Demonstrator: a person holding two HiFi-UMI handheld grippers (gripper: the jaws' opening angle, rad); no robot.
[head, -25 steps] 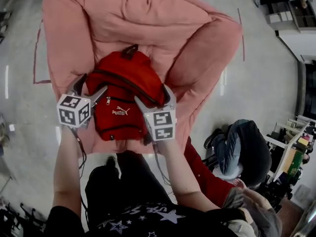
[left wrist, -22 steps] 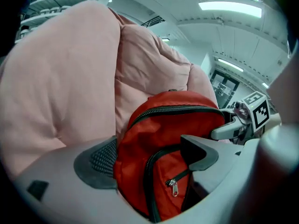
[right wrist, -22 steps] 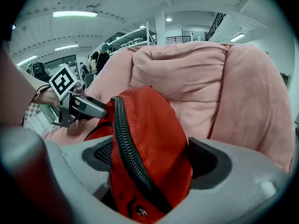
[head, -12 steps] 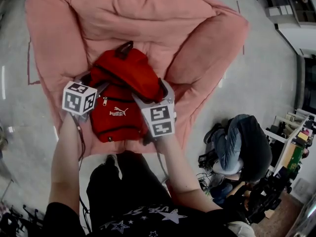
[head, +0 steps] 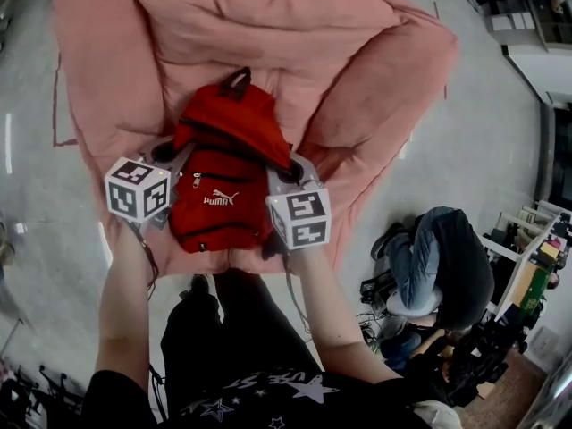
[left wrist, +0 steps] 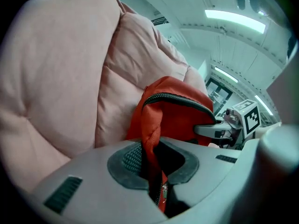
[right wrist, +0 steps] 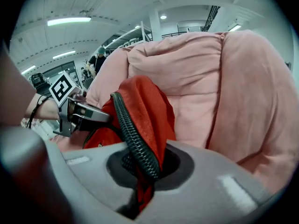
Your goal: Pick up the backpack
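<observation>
Backpack (head: 223, 181) — lying on the beanbag (head: 268, 43), long axis running away from the person. Left gripper (head: 172, 156), right gripper (head: 288, 165) — jaws having just been closing, each now pinching red fabric at opposite flanks; backpack sitting between both, equally near.

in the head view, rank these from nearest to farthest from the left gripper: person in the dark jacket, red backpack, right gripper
1. red backpack: pinched in the left gripper, whose jaws have just been closing on its fabric.
2. right gripper: across the bag, clamped on its right edge.
3. person in the dark jacket: far off at lower right.
</observation>
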